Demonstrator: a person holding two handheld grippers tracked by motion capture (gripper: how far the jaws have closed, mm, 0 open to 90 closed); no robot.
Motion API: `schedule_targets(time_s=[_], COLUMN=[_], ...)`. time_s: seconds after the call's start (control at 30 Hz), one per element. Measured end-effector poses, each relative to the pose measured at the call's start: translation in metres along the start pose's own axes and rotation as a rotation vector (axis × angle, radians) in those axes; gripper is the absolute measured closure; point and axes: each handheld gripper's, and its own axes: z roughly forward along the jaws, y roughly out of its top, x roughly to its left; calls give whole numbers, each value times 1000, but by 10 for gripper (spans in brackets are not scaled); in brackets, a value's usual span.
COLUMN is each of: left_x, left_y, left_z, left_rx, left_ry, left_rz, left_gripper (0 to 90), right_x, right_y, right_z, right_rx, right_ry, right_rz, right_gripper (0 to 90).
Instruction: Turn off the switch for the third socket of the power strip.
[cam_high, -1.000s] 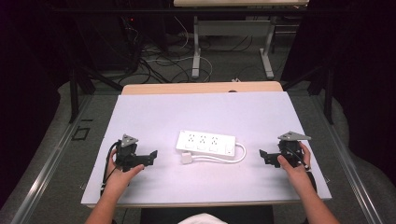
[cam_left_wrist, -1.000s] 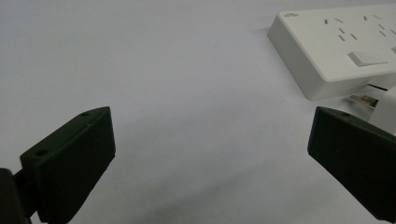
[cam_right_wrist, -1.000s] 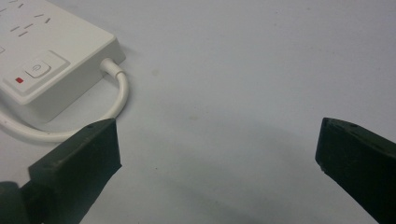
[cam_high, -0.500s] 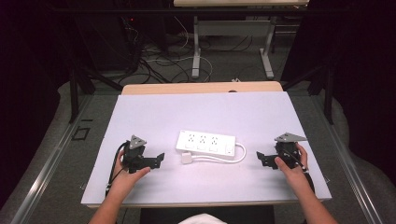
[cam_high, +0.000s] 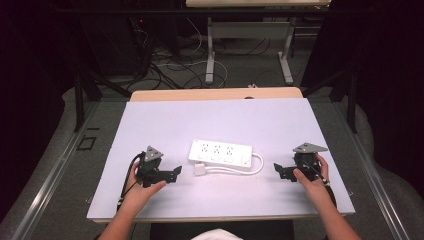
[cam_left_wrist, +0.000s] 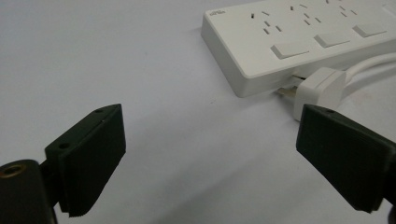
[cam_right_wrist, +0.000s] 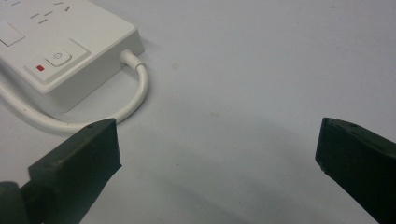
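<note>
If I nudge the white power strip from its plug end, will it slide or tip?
The power strip lies flat and low, so it would probably slide, not tip. Its looped cord looks bendy and may drag. The plug lies loose beside it and could skid away.

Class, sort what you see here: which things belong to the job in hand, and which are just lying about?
In the job: power strip, its plug, cord, left gripper, right gripper.
Lying about: floor cables, second table's legs behind.

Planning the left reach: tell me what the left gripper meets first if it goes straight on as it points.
Likely the white plastic plug lying at the near end of the white power strip; the left gripper is open, with bare table before it, though depth is uncertain.
</note>
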Motion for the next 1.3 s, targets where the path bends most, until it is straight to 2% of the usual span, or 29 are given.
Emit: schedule_targets(time_s=[0.07,0.2,0.3,0.37,0.5,0.57,0.83,1.17,1.3], left_x=[-3,-6,-9,-10,-11,-11,-12,-18,-20], left_y=[2,3,6,6,8,10,20,32,37], left_z=[0,1,1,2,3,4,2,7,8], left_rx=[-5,-5,16,13,36,32,39,60,57], left_ry=[0,-7,-13,-9,-5,-5,-22,-63,-62], left_rz=[15,17,34,26,38,43,58,103,118], left_gripper=[154,158,161,164,178,202,243,266,274], right_x=[0,1,1,1,1,1,1,3,2], right_y=[-1,-1,-1,-1,-2,-2,-3,-3,-3], right_z=[1,1,1,1,1,1,2,2,2], right_rx=[3,4,7,8,9,11,13,19,17], right_ry=[5,3,-2,-2,1,1,-2,-5,-3], right_rz=[-11,-12,-15,-14,-12,-10,-8,1,-3], right_gripper=[0,0,0,0,0,0,0,0,0])
